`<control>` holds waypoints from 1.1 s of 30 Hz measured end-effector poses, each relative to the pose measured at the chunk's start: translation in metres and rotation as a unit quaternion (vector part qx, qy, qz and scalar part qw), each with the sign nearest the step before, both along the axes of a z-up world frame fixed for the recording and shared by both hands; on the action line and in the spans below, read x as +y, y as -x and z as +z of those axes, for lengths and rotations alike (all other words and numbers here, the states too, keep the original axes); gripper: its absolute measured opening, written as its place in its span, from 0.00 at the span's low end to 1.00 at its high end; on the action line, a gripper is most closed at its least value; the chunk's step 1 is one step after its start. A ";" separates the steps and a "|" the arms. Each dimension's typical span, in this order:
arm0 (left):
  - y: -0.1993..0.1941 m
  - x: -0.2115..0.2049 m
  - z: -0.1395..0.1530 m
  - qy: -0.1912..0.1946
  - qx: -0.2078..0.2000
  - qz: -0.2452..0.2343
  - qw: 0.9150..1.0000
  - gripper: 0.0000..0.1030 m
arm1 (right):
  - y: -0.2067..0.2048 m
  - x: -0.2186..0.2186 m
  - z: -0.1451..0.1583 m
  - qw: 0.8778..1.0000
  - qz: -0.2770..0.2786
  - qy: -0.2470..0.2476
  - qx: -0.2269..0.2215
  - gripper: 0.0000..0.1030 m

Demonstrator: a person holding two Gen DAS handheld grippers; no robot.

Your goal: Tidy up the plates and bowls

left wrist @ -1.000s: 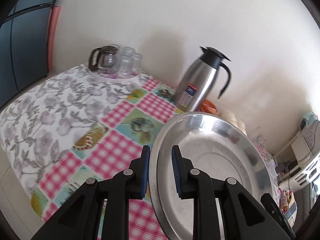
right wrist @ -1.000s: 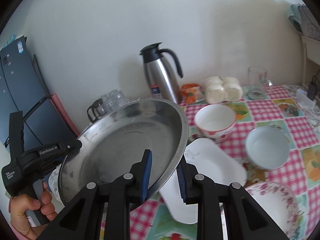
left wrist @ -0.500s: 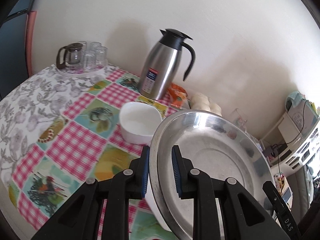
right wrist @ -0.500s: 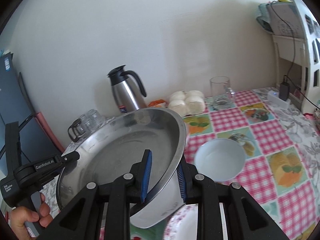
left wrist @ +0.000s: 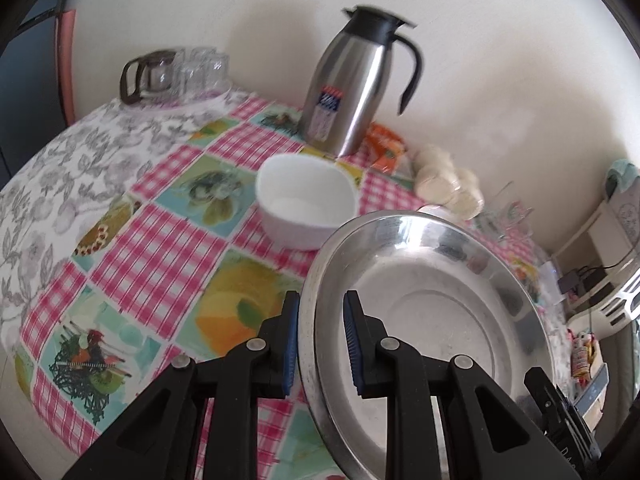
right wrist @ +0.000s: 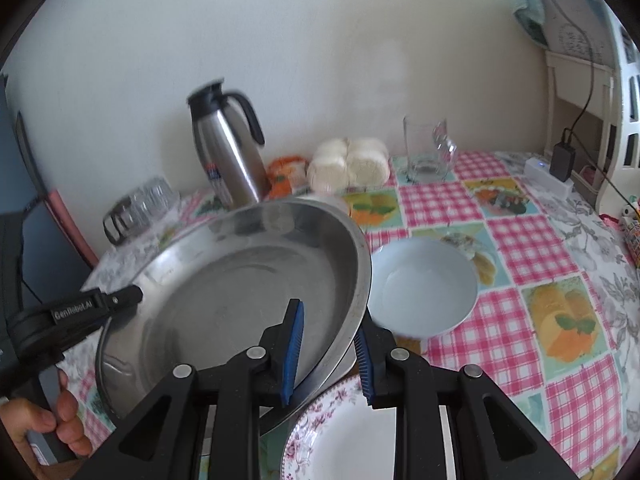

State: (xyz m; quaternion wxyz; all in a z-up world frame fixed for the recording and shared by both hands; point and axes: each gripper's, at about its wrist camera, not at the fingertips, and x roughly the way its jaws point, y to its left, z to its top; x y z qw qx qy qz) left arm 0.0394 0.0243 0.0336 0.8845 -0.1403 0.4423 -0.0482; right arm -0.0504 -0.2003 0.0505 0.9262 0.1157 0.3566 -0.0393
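Steel plate (right wrist: pixel 240 288): empty, tilted above the tabletop (right wrist: pixel 516 240), rim clamped by left gripper (left wrist: pixel 320 340) and right gripper (right wrist: pixel 330 352) at opposite edges. White bowl (left wrist: pixel 306 212), pale bowl (right wrist: pixel 424 286), floral plate (right wrist: pixel 352 436) near the front edge: all empty.

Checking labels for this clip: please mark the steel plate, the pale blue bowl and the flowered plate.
steel plate (right wrist: pixel 240 304): right wrist view, inner base.
pale blue bowl (right wrist: pixel 424 288): right wrist view, inside.
flowered plate (right wrist: pixel 352 440): right wrist view, white centre.

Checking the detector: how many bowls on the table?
2. A white squarish bowl in front of the steel jug, and a pale blue round bowl right of the held steel plate. That plate may hide others.
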 end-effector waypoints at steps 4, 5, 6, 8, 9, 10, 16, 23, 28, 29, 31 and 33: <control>-0.002 0.007 -0.013 0.002 0.023 0.008 1.000 0.22 | -0.006 0.004 -0.014 1.000 0.008 -0.007 0.025 0.26; -0.003 0.007 -0.015 0.000 0.026 0.007 1.000 0.22 | -0.007 0.005 -0.017 0.999 0.009 -0.008 0.030 0.26; -0.003 0.006 -0.017 -0.003 0.028 0.006 1.000 0.22 | -0.008 0.006 -0.019 0.999 0.010 -0.007 0.033 0.26; -0.004 0.004 -0.020 -0.010 0.033 0.005 0.999 0.22 | -0.009 0.007 -0.023 0.999 0.009 -0.004 0.039 0.26; -0.005 0.003 -0.022 -0.013 0.036 0.005 0.999 0.22 | -0.010 0.007 -0.025 0.999 0.008 -0.003 0.043 0.26; -0.005 0.003 -0.024 -0.016 0.039 0.004 0.999 0.22 | -0.011 0.007 -0.026 0.999 0.008 -0.003 0.047 0.26; -0.008 0.000 -0.033 -0.035 0.051 0.001 0.998 0.22 | -0.017 0.009 -0.034 0.998 0.010 0.015 0.066 0.26; -0.011 0.001 -0.051 -0.042 0.083 0.000 0.996 0.22 | -0.022 0.012 -0.046 0.995 0.013 0.027 0.091 0.26; -0.010 -0.003 -0.051 -0.056 0.089 -0.007 0.994 0.22 | -0.025 0.013 -0.057 0.992 0.014 0.037 0.119 0.26; -0.010 -0.004 -0.051 -0.061 0.092 -0.008 0.994 0.22 | -0.025 0.013 -0.058 0.992 0.014 0.037 0.121 0.26; -0.008 -0.004 -0.050 -0.066 0.100 -0.009 0.993 0.22 | -0.024 0.014 -0.057 0.991 0.015 0.040 0.123 0.26; -0.007 -0.003 -0.050 -0.066 0.103 -0.009 0.992 0.22 | -0.024 0.015 -0.057 0.991 0.015 0.042 0.127 0.26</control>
